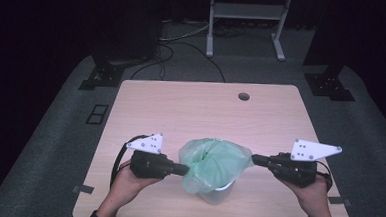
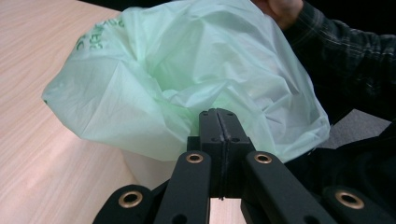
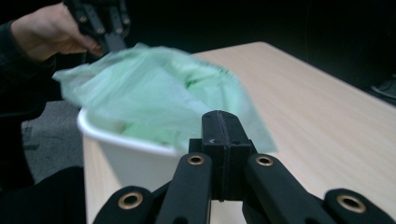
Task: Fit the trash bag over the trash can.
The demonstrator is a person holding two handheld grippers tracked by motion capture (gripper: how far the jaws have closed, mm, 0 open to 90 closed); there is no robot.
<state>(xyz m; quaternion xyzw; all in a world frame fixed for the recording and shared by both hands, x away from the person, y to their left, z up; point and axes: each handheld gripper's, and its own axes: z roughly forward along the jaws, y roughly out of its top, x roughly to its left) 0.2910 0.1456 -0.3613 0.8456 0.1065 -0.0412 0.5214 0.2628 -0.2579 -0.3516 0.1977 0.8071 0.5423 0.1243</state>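
A small white bin (image 1: 220, 195) stands near the front edge of the light wooden table (image 1: 206, 109). A thin green plastic bag (image 1: 213, 162) is draped in and over it. My left gripper (image 1: 184, 169) is shut on the bag's left edge. My right gripper (image 1: 254, 160) is shut on a corner of the bag stretched out to the right. In the left gripper view the left gripper (image 2: 218, 114) has its jaws pressed together against the bag (image 2: 187, 70), above the bin (image 2: 144, 168). In the right gripper view the right gripper (image 3: 219, 116) is shut at the bag (image 3: 149, 98), over the bin's rim (image 3: 126, 140).
A round cable hole (image 1: 243, 96) sits at the table's far side. Beyond the table are a white metal stand (image 1: 245, 21), black stand feet (image 1: 100, 76) and cables on grey carpet. The other gripper (image 3: 112, 42) and hand show across the bag.
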